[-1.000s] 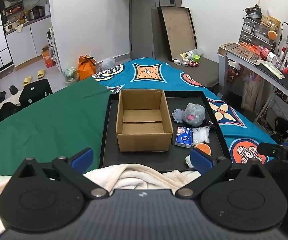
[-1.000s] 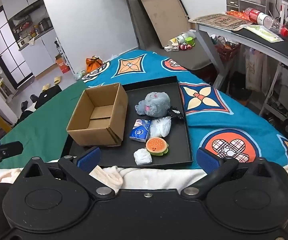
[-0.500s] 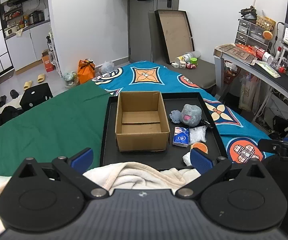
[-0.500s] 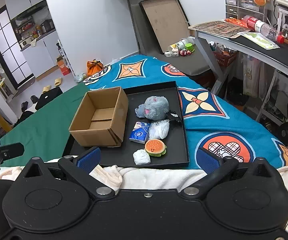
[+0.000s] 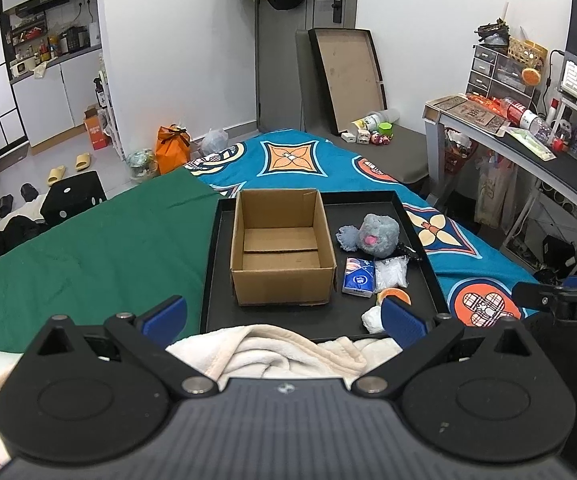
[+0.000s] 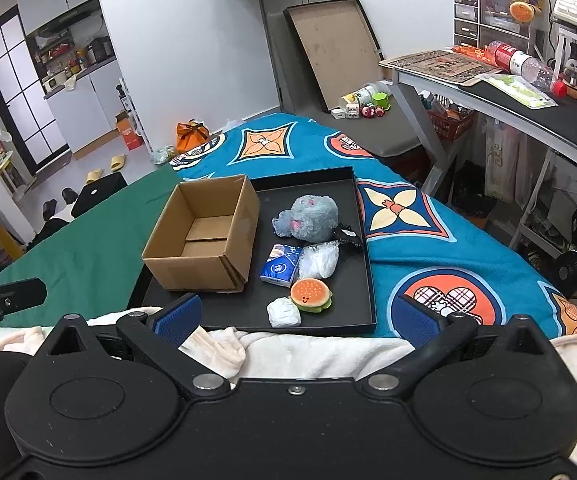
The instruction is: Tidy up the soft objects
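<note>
Cardboard is what you see dead ahead: an open box [image 5: 283, 248] stands upright on the left part of a black tray [image 5: 213, 264], and its inside shows only bare flaps. The tray lies on the bed, across the seam between a green cover [image 5: 88, 256] and a blue patterned quilt [image 5: 460, 276].

The soft things lie loose on the tray at 3 o'clock of the box. From the right wrist view, a grey plush toy [image 6: 310, 218] sits farthest from you, with a small black item [image 6: 346, 236] just beside it at 4 o'clock. Nearer you, a blue tissue pack [image 6: 280, 266] and a clear plastic bag [image 6: 319, 260] lie side by side, touching. At 6 o'clock of those, a burger-shaped toy [image 6: 310, 295] touches a crumpled white wad [image 6: 284, 312].

Your left gripper [image 5: 284, 316] and right gripper [image 6: 296, 314] both hang above a cream blanket [image 6: 328, 354] at the tray's near edge, each with its blue-padded fingers spread wide and nothing between them.
</note>
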Demonstrator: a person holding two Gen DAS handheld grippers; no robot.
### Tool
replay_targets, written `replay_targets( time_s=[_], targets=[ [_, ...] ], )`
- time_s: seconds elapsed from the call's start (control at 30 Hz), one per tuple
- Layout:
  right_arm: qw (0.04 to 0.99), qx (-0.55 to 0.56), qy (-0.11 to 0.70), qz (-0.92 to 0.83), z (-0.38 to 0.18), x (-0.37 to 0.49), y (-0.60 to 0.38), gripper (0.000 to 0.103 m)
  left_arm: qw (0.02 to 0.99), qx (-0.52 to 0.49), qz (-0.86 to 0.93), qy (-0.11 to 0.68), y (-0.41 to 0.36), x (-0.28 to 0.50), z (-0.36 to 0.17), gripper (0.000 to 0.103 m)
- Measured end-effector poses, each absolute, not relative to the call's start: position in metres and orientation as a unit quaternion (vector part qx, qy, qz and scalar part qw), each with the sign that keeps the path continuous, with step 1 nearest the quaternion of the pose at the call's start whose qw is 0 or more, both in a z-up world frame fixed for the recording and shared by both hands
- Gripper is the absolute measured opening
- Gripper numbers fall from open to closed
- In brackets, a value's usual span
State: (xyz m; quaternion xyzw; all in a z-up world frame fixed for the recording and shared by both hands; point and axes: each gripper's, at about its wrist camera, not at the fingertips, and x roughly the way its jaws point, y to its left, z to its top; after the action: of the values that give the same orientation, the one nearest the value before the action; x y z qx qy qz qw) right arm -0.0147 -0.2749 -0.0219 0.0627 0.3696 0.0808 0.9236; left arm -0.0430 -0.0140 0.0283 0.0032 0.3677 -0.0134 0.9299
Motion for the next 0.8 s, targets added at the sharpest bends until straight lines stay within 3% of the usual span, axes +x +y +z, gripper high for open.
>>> replay_targets(
  time_s=[0.8],
  targets=[
    [0.925,0.059,0.367,0.076,-0.0171,-0.0193,-0.2764,0.103,0.931,0.008,-0.018,0.365,-0.0138,-0.0499,0.0341,0.102]
  ],
)
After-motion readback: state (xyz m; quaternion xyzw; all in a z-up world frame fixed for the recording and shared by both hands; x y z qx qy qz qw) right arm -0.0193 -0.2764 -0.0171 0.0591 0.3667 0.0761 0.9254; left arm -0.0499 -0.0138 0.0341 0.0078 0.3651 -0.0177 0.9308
